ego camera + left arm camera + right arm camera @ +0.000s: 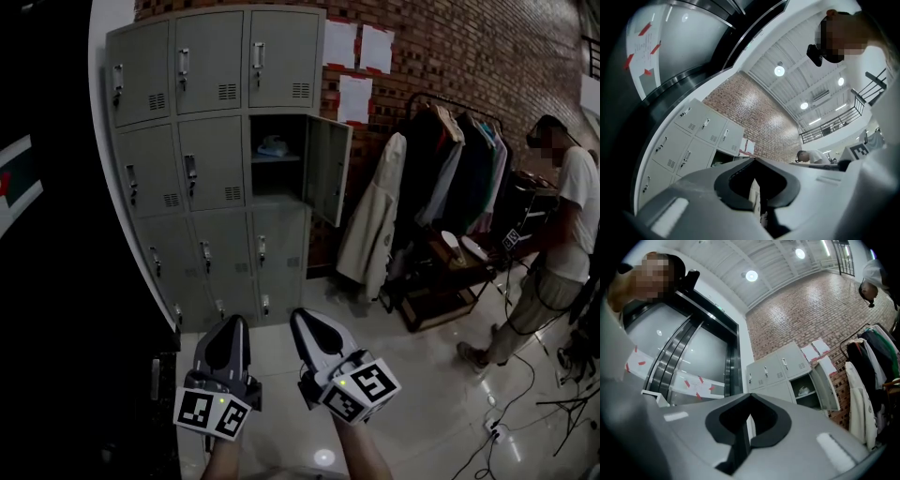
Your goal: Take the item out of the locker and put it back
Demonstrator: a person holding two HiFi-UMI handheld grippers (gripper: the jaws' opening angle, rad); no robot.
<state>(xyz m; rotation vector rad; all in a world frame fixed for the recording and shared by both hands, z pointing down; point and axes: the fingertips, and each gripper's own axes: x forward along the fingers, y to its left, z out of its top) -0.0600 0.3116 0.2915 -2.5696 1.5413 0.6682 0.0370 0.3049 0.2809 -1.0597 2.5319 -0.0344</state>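
Now L gripper (235,322), R gripper (301,317) at 6 o'clock, both jaws together, nothing btwn. Locker (211,155) at 12 o'clock, door (330,169) open, item (273,146) inside.

item (273,146): pale, on shelf | locker (277,180): grey, door open

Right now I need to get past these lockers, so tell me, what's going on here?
A person holds a gripper in each hand. The left gripper and the right gripper are both shut and empty, raised in front of the grey lockers but well short of them. One locker door in the middle row stands open, and a pale item lies on the shelf inside. Another person stands at the right near a clothes rack.
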